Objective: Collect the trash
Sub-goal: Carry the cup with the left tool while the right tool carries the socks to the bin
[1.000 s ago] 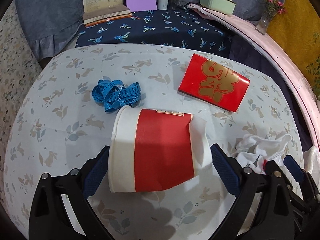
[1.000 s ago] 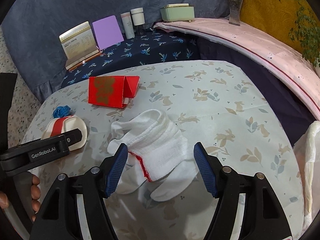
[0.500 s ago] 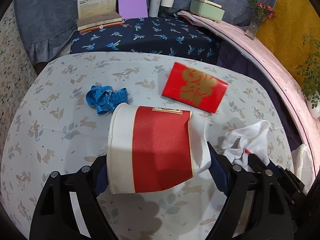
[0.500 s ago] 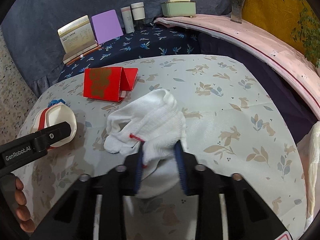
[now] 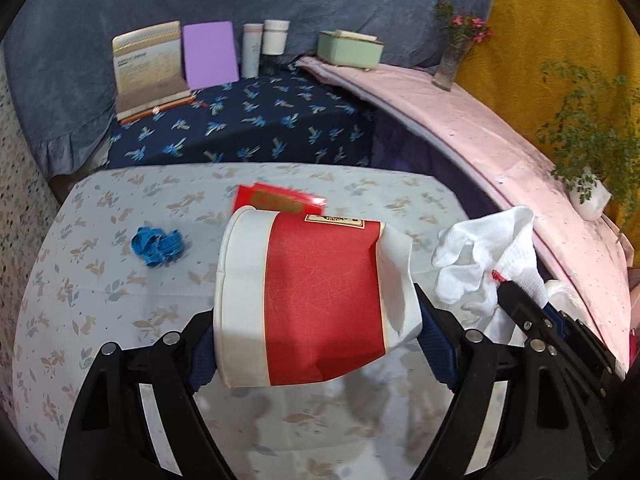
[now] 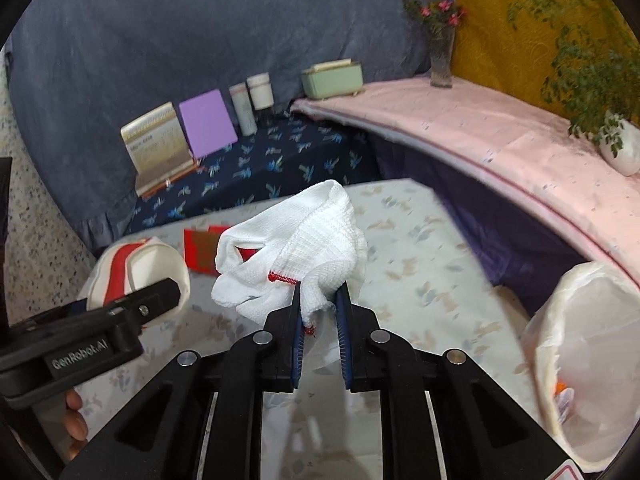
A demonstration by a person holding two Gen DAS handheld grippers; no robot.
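White knitted glove (image 6: 304,252), now pinched in the still-closing right tool (image 6: 319,308), and red-and-white paper cup (image 5: 308,300), clamped across the wide left tool (image 5: 316,344), both hang lifted off the table (image 5: 92,280); lined bin (image 6: 588,364) waits beside; red envelope (image 5: 280,200) remains beyond.

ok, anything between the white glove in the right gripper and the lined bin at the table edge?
Nothing visible. The white knitted glove hangs pinched in the right gripper; between it and the white-bag-lined bin on the right lies only bare leaf-print tablecloth. The left gripper's red-and-white paper cup is on the opposite side.
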